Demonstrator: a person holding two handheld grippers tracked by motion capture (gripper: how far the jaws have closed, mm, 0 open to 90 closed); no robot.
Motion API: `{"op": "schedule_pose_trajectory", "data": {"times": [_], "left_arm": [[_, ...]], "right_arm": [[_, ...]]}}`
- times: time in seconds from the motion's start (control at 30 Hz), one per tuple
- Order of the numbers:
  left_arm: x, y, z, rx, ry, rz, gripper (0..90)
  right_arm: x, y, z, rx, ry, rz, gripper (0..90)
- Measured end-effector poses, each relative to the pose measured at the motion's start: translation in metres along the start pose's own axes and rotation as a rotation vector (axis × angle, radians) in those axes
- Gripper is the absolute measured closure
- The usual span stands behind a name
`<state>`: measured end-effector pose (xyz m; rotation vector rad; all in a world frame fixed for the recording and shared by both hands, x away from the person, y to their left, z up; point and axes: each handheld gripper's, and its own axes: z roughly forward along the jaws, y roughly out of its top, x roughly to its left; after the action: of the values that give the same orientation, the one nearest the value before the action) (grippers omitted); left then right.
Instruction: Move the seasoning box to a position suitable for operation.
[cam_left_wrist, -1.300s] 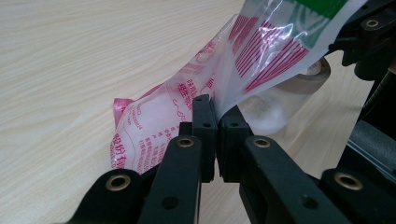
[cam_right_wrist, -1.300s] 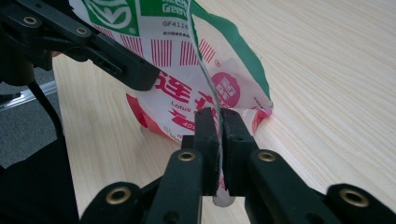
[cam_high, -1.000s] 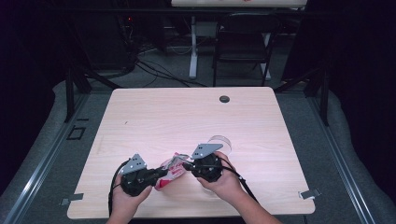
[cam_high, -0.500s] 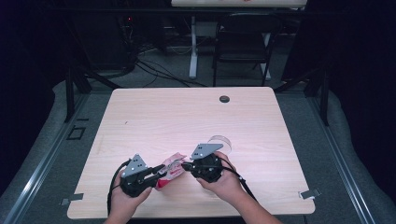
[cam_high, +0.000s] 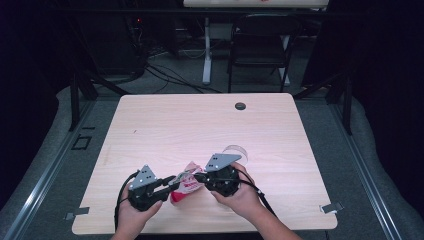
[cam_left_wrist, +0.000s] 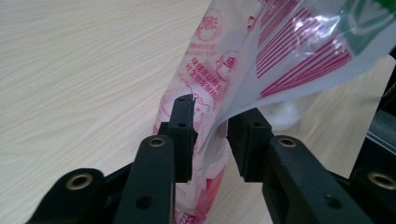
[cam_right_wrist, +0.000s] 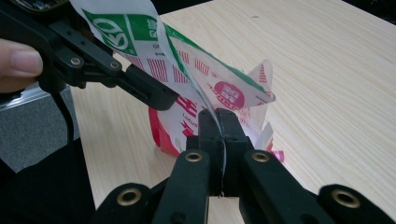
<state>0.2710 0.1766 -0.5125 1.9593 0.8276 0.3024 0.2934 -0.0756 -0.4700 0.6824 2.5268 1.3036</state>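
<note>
Two grippers on one crinkled red-and-white plastic bag (cam_high: 186, 184), right gripper (cam_right_wrist: 219, 122) pinching its film tight, left gripper (cam_left_wrist: 210, 135) jaws narrowly parted around an edge, high view adds clear tape roll (cam_high: 235, 151) at 2 o'clock.

The left gripper (cam_left_wrist: 209, 135) shows its two black jaws rising from the near edge, parted, with a fold of the plastic bag (cam_left_wrist: 261, 60) hanging down into the gap between them. The left jaw touches the film; the right jaw stands just beside it. The bag is translucent white with red stripes and red print, and a green patch at its far right corner. Under it lies the pale wooden table (cam_left_wrist: 79, 70)
</note>
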Motion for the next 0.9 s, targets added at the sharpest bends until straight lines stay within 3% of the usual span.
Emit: {"op": "schedule_pose_trajectory", "data": {"times": [0.3, 0.4, 0.63, 0.77, 0.9], "left_arm": [[0.003, -0.009, 0.015, 0.027, -0.049, -0.027, 51.0], [0.002, -0.011, 0.022, 0.045, -0.050, -0.005, 47.0], [0.001, -0.015, 0.030, 0.059, -0.030, 0.023, 44.8], [0.003, -0.016, 0.034, 0.088, -0.020, 0.028, 46.3], [0.002, -0.018, 0.038, 0.102, -0.018, 0.026, 42.2]], "right_arm": [[-0.001, -0.001, 0.000, -0.011, -0.007, 0.004, 90.0], [-0.001, -0.002, -0.001, -0.015, -0.008, 0.002, 90.0], [-0.002, -0.008, -0.002, -0.023, -0.004, 0.008, 90.0], [-0.003, -0.012, -0.003, -0.029, -0.004, 0.012, 90.0], [-0.004, -0.015, -0.004, -0.034, 0.000, 0.011, 90.0]]}}
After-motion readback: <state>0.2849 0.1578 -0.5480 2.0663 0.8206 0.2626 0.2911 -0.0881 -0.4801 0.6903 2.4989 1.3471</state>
